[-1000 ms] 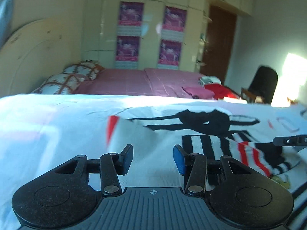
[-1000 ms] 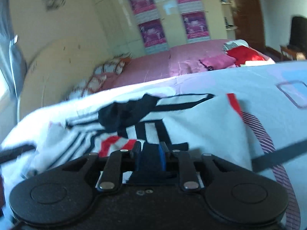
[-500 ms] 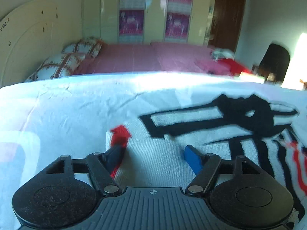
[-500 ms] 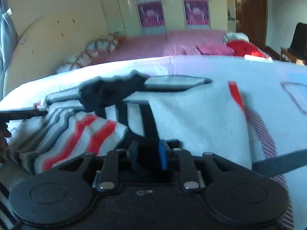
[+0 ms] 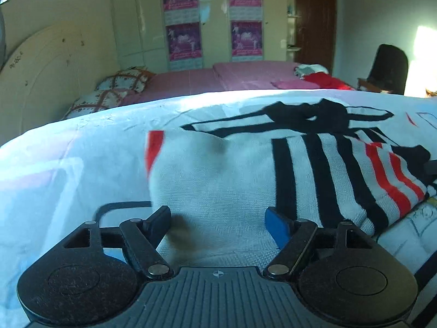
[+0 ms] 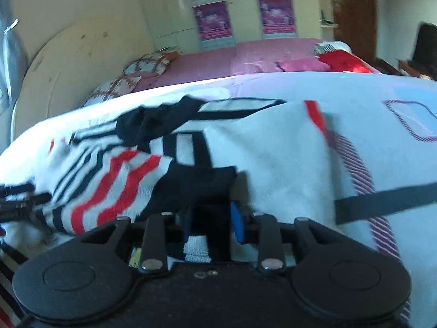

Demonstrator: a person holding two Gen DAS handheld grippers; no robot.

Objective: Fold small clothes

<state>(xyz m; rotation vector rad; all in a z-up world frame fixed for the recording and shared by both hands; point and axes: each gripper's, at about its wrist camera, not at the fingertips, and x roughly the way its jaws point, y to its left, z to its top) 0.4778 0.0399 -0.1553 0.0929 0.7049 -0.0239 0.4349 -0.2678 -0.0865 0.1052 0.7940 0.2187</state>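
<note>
Pale bedsheet [image 5: 54, 169]; one striped knit garment [image 5: 224, 180]; two tongs, both open

left tongs [image 5: 217, 220] spread wide, right tongs [image 6: 210, 225] just parting

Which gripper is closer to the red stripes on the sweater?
Right. The right gripper sits just beside the red stripes, jaws just opening over the sweater's black edge. The left gripper is over the plain white part.
</note>
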